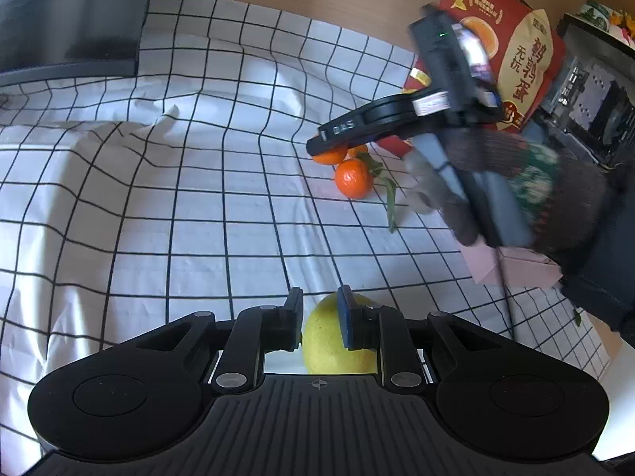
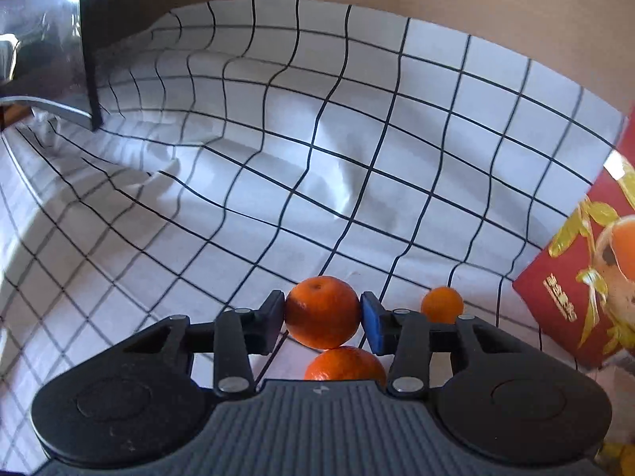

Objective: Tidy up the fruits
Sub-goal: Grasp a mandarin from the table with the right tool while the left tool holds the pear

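Both grippers grasp fruit on the checked cloth [image 2: 357, 139].
The left gripper [image 1: 320, 319] is clamped on a yellow-green pear [image 1: 321, 341]; the right gripper [image 2: 322, 315] pinches a mandarin [image 2: 322, 311], another mandarin [image 2: 345, 365] just beneath it.

On the checked cloth [image 2: 357, 150] before you: one tangerine [image 2: 322, 311] between your right hand-held gripper's [image 2: 322, 319] pads, a second [image 2: 345, 363] nearer, a third [image 2: 441, 304] right; box [image 2: 587, 277] far right.
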`<move>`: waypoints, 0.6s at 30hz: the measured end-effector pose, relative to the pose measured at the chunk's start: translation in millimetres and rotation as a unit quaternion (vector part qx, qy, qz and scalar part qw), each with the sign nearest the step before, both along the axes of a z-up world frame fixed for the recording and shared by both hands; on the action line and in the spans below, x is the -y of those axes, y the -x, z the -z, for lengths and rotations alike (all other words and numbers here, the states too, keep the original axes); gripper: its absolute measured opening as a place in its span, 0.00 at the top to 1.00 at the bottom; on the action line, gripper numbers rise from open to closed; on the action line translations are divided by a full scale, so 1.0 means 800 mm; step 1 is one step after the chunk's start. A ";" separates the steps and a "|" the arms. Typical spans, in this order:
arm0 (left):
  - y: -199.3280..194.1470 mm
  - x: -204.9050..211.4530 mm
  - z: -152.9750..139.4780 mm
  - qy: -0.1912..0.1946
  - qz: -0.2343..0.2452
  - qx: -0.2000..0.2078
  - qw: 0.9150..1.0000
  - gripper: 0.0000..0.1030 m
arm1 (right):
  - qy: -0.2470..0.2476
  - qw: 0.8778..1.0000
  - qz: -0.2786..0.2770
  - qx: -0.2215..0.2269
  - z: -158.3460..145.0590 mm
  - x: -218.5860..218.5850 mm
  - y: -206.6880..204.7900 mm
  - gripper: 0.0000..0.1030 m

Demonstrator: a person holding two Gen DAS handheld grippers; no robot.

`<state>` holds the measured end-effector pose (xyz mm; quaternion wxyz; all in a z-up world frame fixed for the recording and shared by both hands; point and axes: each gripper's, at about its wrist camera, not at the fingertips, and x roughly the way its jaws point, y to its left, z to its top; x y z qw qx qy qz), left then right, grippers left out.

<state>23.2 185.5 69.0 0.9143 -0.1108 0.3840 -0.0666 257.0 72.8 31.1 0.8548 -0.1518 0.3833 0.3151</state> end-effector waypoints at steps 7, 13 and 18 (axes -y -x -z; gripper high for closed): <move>-0.009 0.011 -0.002 -0.017 0.004 0.000 1.000 0.79 | -0.043 0.997 -0.060 0.034 -0.045 0.034 0.098 0.60; -0.019 0.017 -0.002 -0.002 0.012 -0.011 1.000 0.79 | -0.024 0.996 -0.079 0.035 -0.037 0.101 0.181 0.60; -0.030 0.015 0.000 0.018 0.000 -0.026 0.999 0.78 | 0.008 0.997 -0.080 0.018 0.000 0.141 0.231 0.60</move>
